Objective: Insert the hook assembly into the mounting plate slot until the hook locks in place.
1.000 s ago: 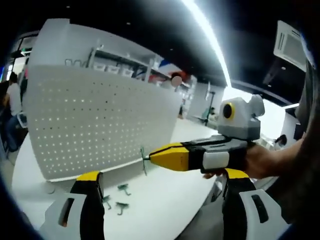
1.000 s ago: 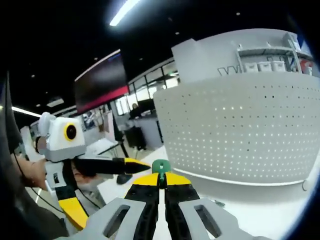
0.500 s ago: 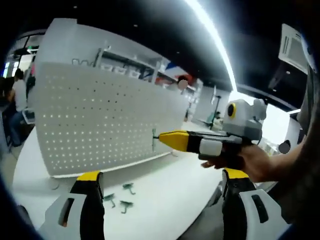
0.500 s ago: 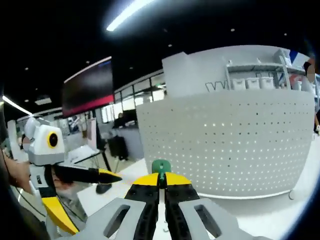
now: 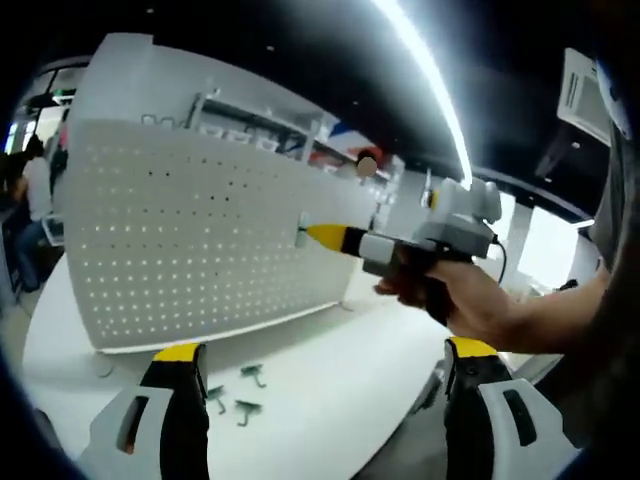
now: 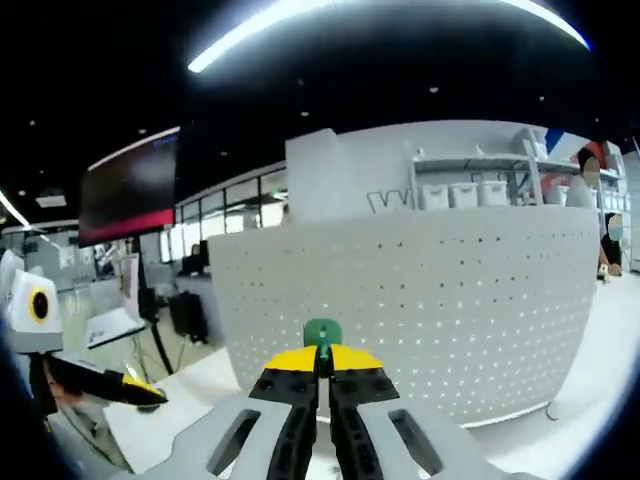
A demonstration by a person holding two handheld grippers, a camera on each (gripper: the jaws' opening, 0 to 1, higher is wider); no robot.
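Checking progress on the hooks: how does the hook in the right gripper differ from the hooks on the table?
The held hook is up in the air, pinched in the shut right gripper near the pegboard; the loose hooks lie flat on the white table, ungripped, before the open left gripper. All are green.

Bright ceiling light strip [image 5: 425, 75] flared above me, dark ceiling around it, white pegboard [image 5: 190, 240] evenly lit with backlit holes, fisheye bent its edges, my right tool [image 5: 320, 237] motion-blurred, desk [image 5: 330, 385] softly shadowed.
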